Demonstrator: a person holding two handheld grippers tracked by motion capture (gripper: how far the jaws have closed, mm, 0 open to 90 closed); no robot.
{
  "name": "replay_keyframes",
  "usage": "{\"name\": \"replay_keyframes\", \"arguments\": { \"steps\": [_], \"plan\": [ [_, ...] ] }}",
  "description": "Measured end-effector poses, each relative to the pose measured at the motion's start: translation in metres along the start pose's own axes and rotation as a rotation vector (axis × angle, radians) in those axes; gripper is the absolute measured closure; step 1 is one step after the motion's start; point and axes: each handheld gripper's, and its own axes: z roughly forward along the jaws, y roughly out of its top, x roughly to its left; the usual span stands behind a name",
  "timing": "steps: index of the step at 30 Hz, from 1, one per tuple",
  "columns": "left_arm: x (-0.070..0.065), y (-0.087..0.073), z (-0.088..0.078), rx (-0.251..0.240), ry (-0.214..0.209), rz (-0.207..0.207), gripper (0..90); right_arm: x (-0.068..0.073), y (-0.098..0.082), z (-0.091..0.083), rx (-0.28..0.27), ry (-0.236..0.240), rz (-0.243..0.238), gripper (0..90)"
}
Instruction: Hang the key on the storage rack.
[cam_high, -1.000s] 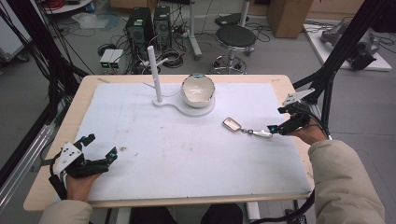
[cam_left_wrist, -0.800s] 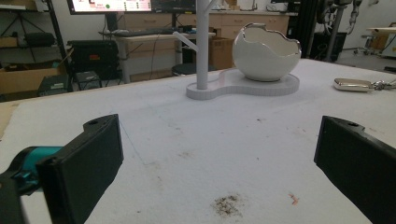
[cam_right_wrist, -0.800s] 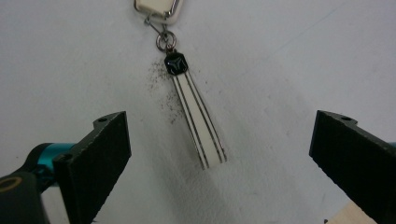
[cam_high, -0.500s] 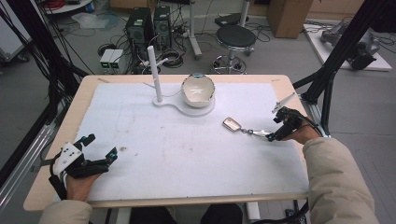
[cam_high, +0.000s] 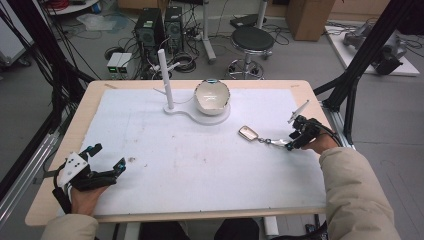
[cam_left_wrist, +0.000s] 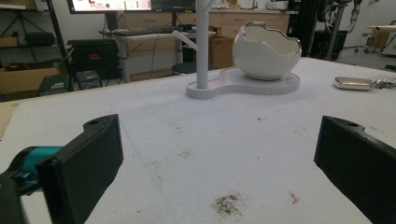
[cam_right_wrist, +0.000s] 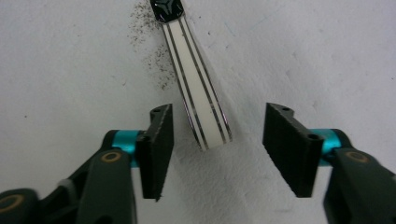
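From the high view, a white eggshell-shaped bowl (cam_high: 212, 96) sits on a white stand (cam_high: 199, 114) beside its upright post (cam_high: 165, 80), far side of the white mat (cam_high: 200, 155); its inside looks empty. A keychain (cam_high: 260, 137) lies right of centre, the right gripper (cam_high: 294, 141) at its strap end. The left gripper (cam_high: 102, 167) rests near-left, jaws spread.

Left gripper view: jaws wide apart over bare mat, the bowl (cam_left_wrist: 266, 51) ahead on its stand (cam_left_wrist: 243, 84), metal fob (cam_left_wrist: 353, 83) off to the right.

Right gripper view: jaws parted, straddling the striped strap (cam_right_wrist: 198, 105) without touching it, strap flat on the mat.
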Motion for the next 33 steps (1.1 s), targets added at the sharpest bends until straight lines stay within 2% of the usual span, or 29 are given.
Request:
{"name": "replay_keyframes", "arguments": {
  "steps": [1,5,10,12,15,19,25,26,27,29,30,33],
  "plan": [
    [0.0,0.0,0.0,0.002,0.0,0.004,1.7,-0.001,0.001,0.001,0.002,0.004,0.005,51.3],
    [0.0,0.0,0.0,0.0,-0.001,0.002,1.7,0.0,0.002,0.003,0.009,0.023,0.003,55.7],
    [0.0,0.0,0.0,0.001,-0.001,0.002,1.7,0.0,0.005,0.006,0.03,0.039,-0.03,68.5],
    [0.0,0.0,0.0,0.002,0.0,0.001,1.7,0.002,0.006,0.005,0.046,0.025,-0.046,71.5],
    [0.001,0.0,0.0,0.004,0.001,0.004,1.7,0.007,0.009,0.005,0.052,0.015,-0.041,73.4],
    [0.001,0.0,0.0,0.004,0.0,0.002,1.7,0.008,0.009,0.006,0.043,0.024,-0.045,73.5],
    [0.0,0.0,0.0,0.007,0.0,0.005,1.7,0.013,0.01,0.005,0.041,0.036,-0.005,73.8],
    [0.0,0.0,0.0,0.007,0.0,0.005,1.7,0.015,0.011,0.004,0.029,0.045,0.03,73.8],
    [0.0,0.0,0.0,0.007,0.0,0.005,1.7,0.015,0.011,0.004,0.029,0.045,0.03,73.8],
    [0.0,0.0,0.001,0.004,0.001,0.001,1.7,0.016,0.011,0.002,0.008,0.054,0.052,73.9],
    [0.0,0.0,0.001,0.004,0.002,0.0,1.7,0.017,0.011,-0.002,-0.022,0.075,0.074,73.9],
    [0.0,0.0,0.0,0.002,0.011,0.001,1.7,0.02,0.01,-0.007,-0.051,0.079,0.077,73.9]
  ]
}}
